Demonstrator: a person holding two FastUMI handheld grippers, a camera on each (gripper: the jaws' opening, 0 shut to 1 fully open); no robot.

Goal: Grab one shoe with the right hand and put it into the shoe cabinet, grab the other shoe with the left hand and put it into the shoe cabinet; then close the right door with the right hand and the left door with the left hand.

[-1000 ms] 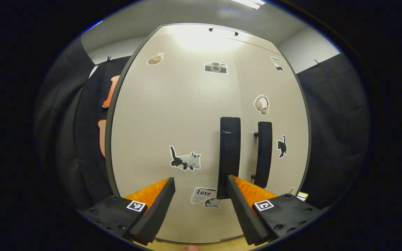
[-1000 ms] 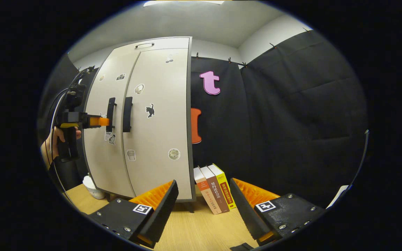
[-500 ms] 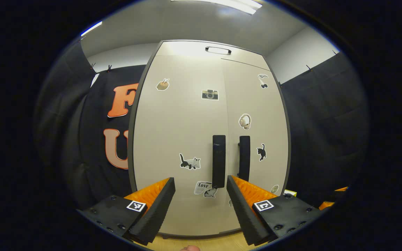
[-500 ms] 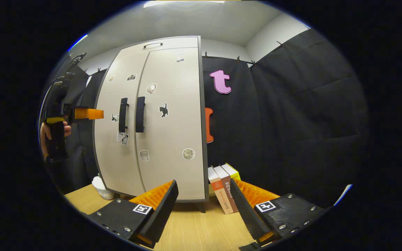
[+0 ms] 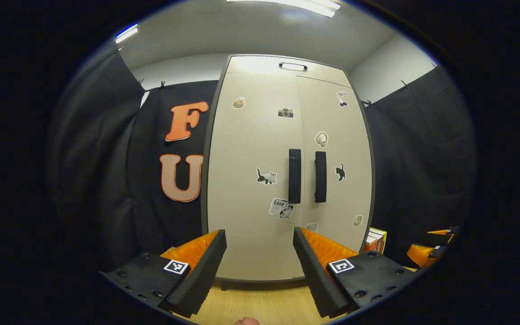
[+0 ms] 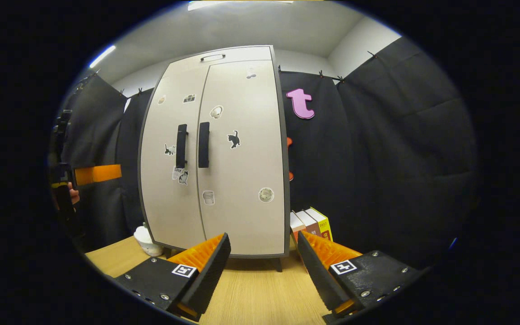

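The pale shoe cabinet (image 5: 260, 149) stands on the wooden table with both doors closed, so its inside is hidden. Its two dark handles (image 5: 294, 176) sit side by side at the middle seam. My left gripper (image 5: 260, 253) faces the doors from some distance, open, with nothing between its fingers. In the right gripper view the cabinet (image 6: 237, 180) stands ahead and to the left. My right gripper (image 6: 262, 257) is open and holds nothing. The left gripper (image 6: 99, 174), held by a hand (image 6: 74, 195), hangs off the cabinet's left side, apart from it.
Several books (image 6: 309, 223) lean against the black cloth wall at the cabinet's right side. A small white object (image 6: 146, 240) sits by the cabinet's left foot. The wooden table (image 6: 251, 293) stretches in front. The right gripper (image 5: 429, 250) shows at the far right.
My left gripper has drawn back from the left door handle, so the whole cabinet now shows. The right gripper has also backed off and turned a little toward the cabinet.
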